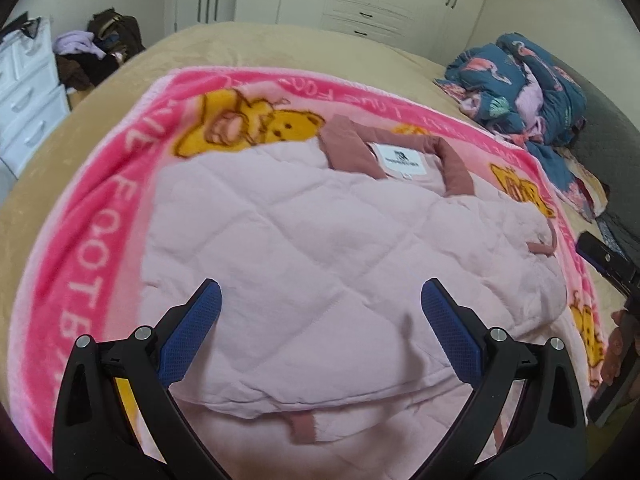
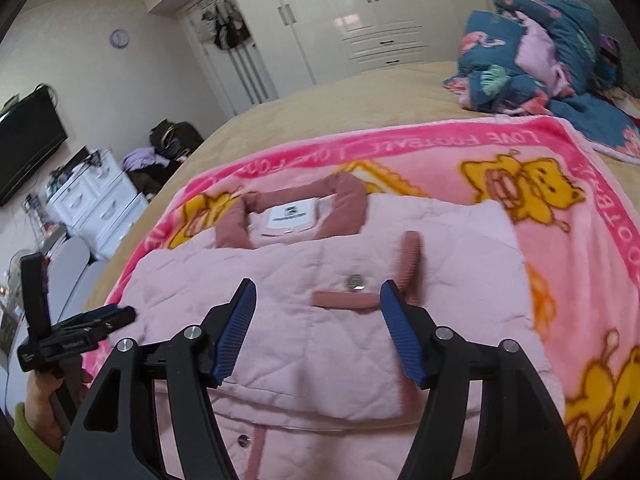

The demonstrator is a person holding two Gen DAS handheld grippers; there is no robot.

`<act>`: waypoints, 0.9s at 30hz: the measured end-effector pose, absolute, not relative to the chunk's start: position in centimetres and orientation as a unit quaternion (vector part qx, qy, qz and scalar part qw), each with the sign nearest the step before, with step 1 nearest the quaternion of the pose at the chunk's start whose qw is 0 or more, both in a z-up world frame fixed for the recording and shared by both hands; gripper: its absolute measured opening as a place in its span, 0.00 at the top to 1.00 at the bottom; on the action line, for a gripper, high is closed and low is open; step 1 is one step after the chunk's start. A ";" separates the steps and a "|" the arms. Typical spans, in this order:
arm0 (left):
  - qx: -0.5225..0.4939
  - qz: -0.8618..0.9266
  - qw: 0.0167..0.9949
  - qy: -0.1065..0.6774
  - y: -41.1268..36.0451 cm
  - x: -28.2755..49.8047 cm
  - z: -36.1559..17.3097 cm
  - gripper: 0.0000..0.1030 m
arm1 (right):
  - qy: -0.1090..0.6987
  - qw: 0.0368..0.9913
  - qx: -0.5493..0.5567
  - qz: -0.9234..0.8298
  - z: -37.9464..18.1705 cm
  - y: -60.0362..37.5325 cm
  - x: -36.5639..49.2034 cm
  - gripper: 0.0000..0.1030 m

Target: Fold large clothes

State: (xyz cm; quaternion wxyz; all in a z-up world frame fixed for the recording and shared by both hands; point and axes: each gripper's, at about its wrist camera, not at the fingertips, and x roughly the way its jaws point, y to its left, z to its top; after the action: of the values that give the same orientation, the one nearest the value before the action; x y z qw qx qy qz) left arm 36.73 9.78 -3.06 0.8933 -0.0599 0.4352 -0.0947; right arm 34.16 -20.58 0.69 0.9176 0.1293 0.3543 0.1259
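The left gripper [image 1: 320, 292] is hovering with jaws open and empty over the folded pink jacket [image 1: 320, 248], which is lying on a pink blanket [image 1: 120, 184] on the bed [image 1: 280, 44]; the right gripper [image 2: 318, 290] is hovering likewise, jaws wide apart

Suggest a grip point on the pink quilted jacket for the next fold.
Probably the near bottom edge of the pink quilted jacket, around the dusty-rose tab. It is the closest loose edge, and both open claws, left and right, already face the collar. Come in low from the near side and lift toward the collar.
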 end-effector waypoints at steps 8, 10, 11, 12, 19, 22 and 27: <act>-0.040 -0.088 0.877 0.470 9.1 36.9 -6.8 0.09 | 0.360 0.913 0.093 0.166 1.7 -16.0 35.6 0.27; -0.048 -0.089 0.878 0.467 9.4 36.8 -7.6 0.08 | 0.360 0.912 0.090 0.174 1.9 -15.1 36.0 0.24; -0.049 -0.090 0.879 0.467 9.5 36.8 -7.8 0.08 | 0.363 0.910 0.084 0.180 1.9 -14.4 36.3 0.24; -0.051 -0.090 0.878 0.467 9.5 36.8 -7.9 0.08 | 0.366 0.910 0.075 0.181 1.8 -13.9 36.6 0.24; -0.054 -0.091 0.878 0.467 9.4 36.8 -7.9 0.08 | 0.469 0.871 0.028 0.145 -4.3 -12.2 40.4 0.23; -0.049 -0.090 0.878 0.468 9.4 36.7 -8.0 0.08 | 0.474 0.868 0.031 0.142 -6.6 -12.2 40.8 0.22; -0.051 -0.088 0.877 0.470 9.4 36.6 -7.8 0.08 | 0.469 0.872 0.036 0.134 -6.0 -11.9 40.1 0.21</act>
State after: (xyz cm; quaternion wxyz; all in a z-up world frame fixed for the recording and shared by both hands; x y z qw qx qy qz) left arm 36.59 9.37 -7.79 0.8767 -0.0505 0.4702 -0.0883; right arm 40.14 -11.95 -6.04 0.8722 0.0364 0.4690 0.1343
